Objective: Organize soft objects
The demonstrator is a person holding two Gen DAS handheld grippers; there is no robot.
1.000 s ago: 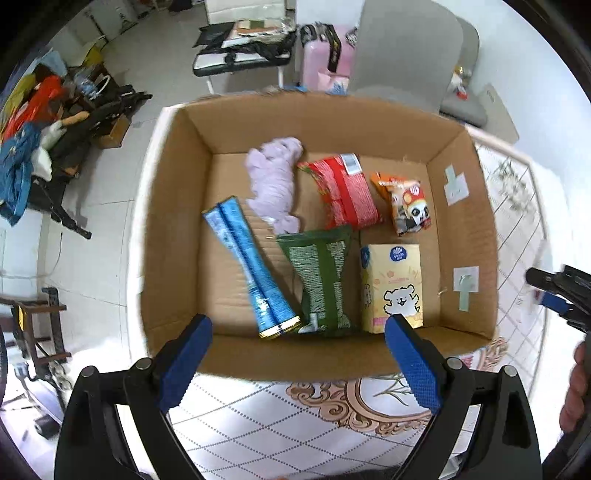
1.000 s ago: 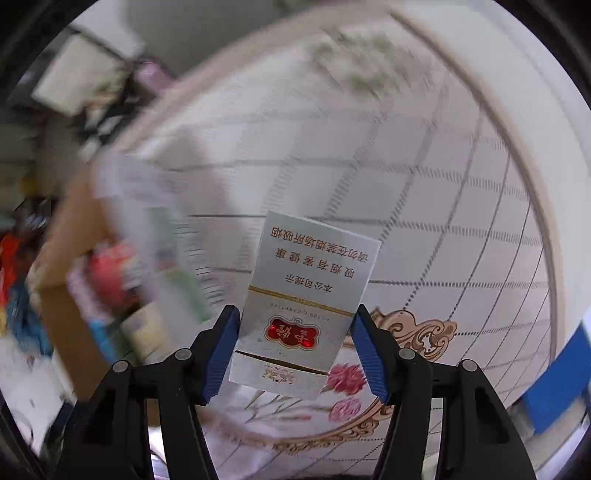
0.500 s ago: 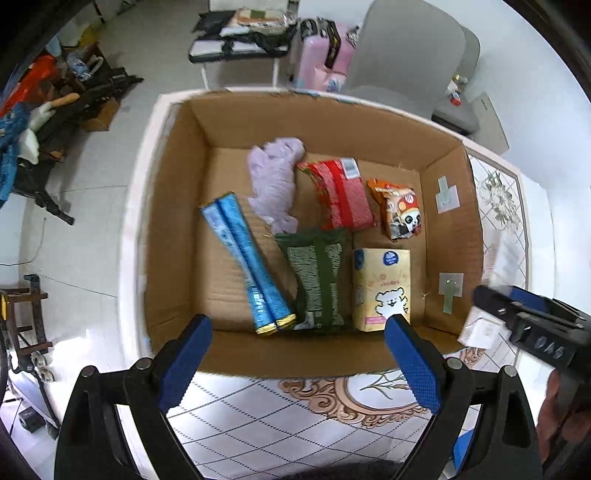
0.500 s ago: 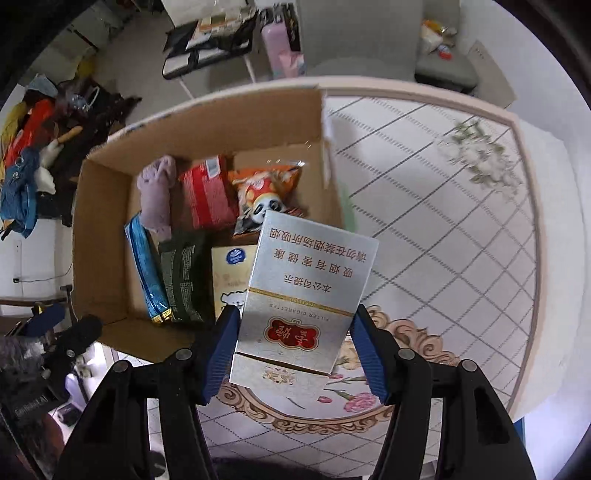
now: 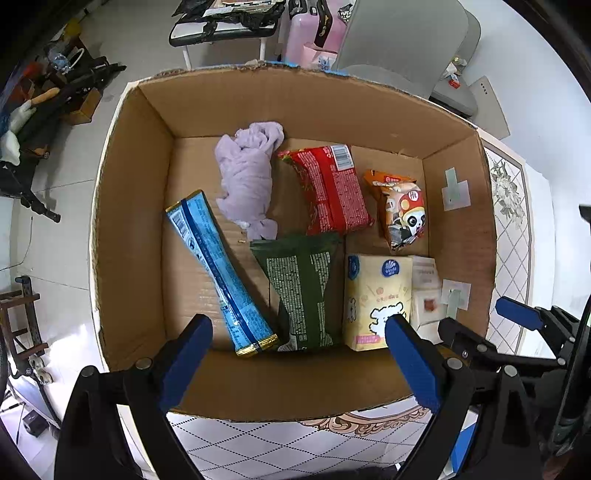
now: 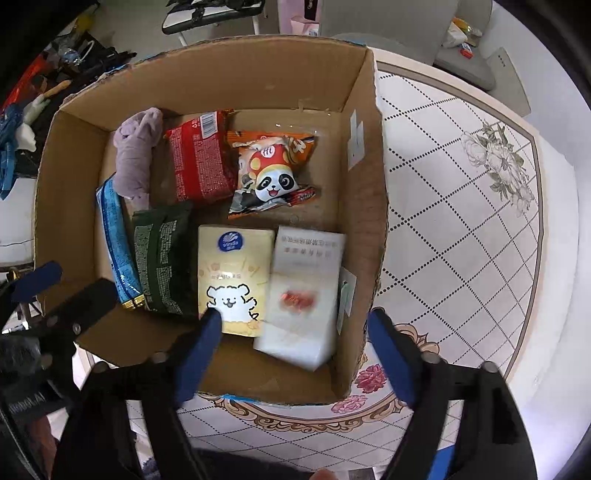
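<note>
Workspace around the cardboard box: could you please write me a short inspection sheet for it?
Surface: patterned tabletop, floral border, bearing the cardboard box.
Job's things: in the box lie a lilac cloth, blue packet, green packet, red packet, panda snack bag, yellow tissue pack and white carton; the carton lies beside the tissue pack, against the box's right wall.
Clutter: nothing seen on the table.
Grippers: left tongs open, empty; right tongs open above the carton.
Cables: nothing seen.
Surroundings: grey chair, pink suitcase, floor clutter at left.
</note>
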